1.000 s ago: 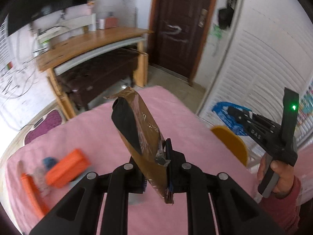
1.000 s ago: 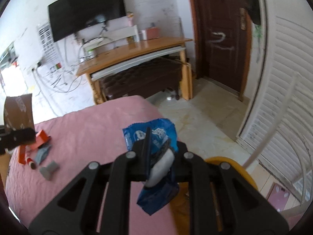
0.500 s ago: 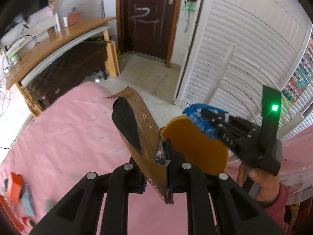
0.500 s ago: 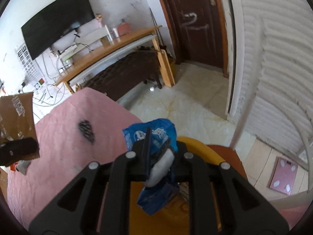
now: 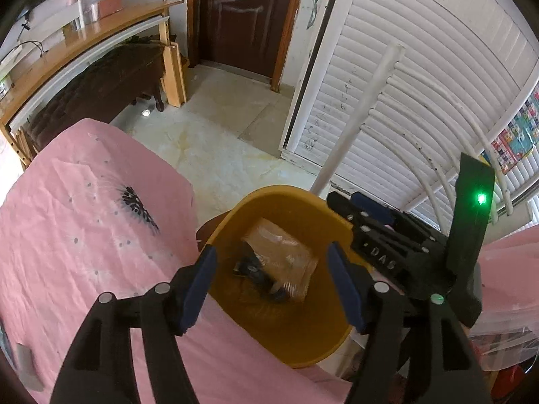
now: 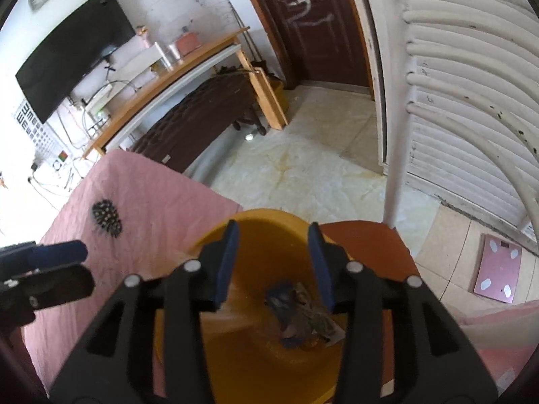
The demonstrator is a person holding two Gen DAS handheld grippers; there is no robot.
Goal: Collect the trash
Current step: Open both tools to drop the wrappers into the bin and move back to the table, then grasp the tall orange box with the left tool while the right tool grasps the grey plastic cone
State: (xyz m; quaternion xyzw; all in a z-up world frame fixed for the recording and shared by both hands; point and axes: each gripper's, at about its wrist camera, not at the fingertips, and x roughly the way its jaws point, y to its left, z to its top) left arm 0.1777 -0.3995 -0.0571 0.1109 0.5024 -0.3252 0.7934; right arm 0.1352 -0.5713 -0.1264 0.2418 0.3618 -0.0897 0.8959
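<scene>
A yellow bin [image 5: 303,343] stands beside the pink-covered bed. A brown wrapper [image 5: 283,256] and dark scraps lie inside it; in the right wrist view the blue wrapper and scraps [image 6: 299,313] lie at the bin's [image 6: 262,363] bottom. My left gripper [image 5: 271,286] is open and empty above the bin's mouth. My right gripper [image 6: 273,266] is open and empty, also over the bin. The right gripper shows in the left wrist view [image 5: 387,232] at the bin's far right rim. The left gripper shows in the right wrist view [image 6: 50,269] at the left edge.
The pink bedspread [image 5: 84,235] lies left of the bin, with a dark printed mark [image 5: 136,205]. White louvred doors [image 5: 421,84] and a white pole [image 5: 353,121] stand to the right. A wooden desk [image 5: 84,50], a dark door [image 5: 246,17] and a pink scale [image 6: 498,272] are around.
Both grippers moved over the yellow bin and opened. The brown wrapper left the left gripper and the blue wrapper left the right gripper; both now lie in the bin.
</scene>
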